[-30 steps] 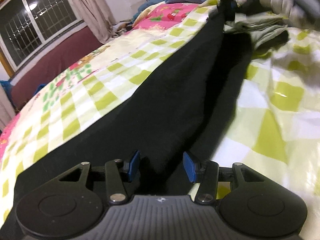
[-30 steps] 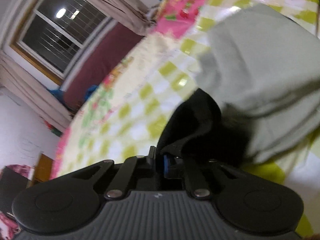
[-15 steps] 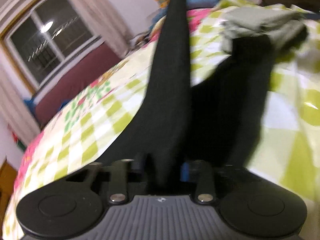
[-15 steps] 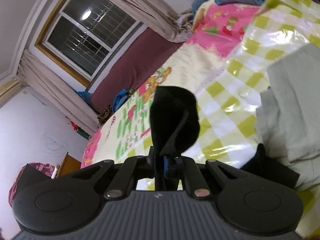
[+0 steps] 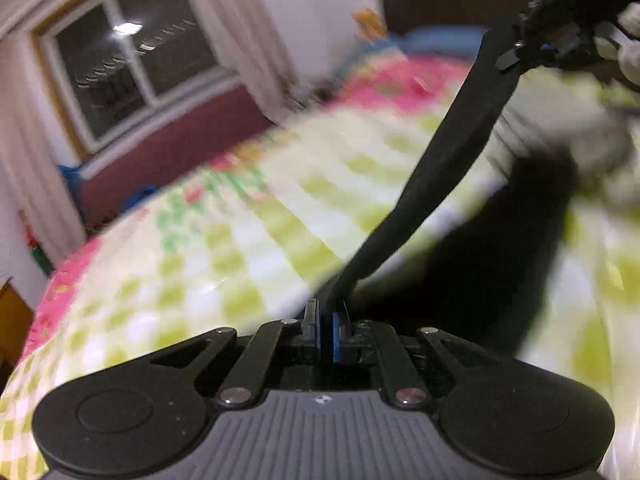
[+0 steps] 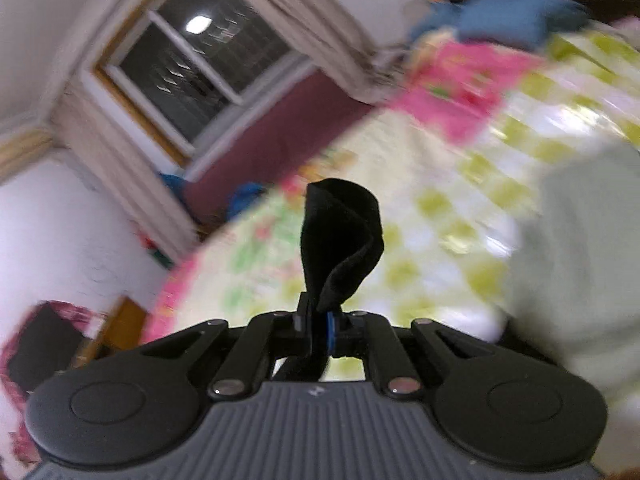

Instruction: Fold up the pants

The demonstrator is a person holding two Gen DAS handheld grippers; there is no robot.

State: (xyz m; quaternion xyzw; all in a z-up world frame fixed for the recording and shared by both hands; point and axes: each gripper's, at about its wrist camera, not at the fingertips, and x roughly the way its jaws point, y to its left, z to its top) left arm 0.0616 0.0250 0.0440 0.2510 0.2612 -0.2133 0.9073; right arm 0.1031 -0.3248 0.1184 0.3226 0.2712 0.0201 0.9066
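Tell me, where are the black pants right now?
The black pants hang stretched above the checked bedspread, pinched by the left gripper at bottom centre and the right gripper at top right, beside a grey garment.

A bedroom in a home. Big bed w/ a shiny green-and-white check cover (image 5: 248,240) and a pink flowery sheet (image 6: 452,92). Dark window w/ white frame (image 6: 200,68), pale cloth curtains (image 5: 236,32), a blue pillow (image 6: 516,20) at the far end of the bed.

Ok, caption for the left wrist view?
Left tool pinches black pants, pulled taut toward right tool over checkered bedsheet.
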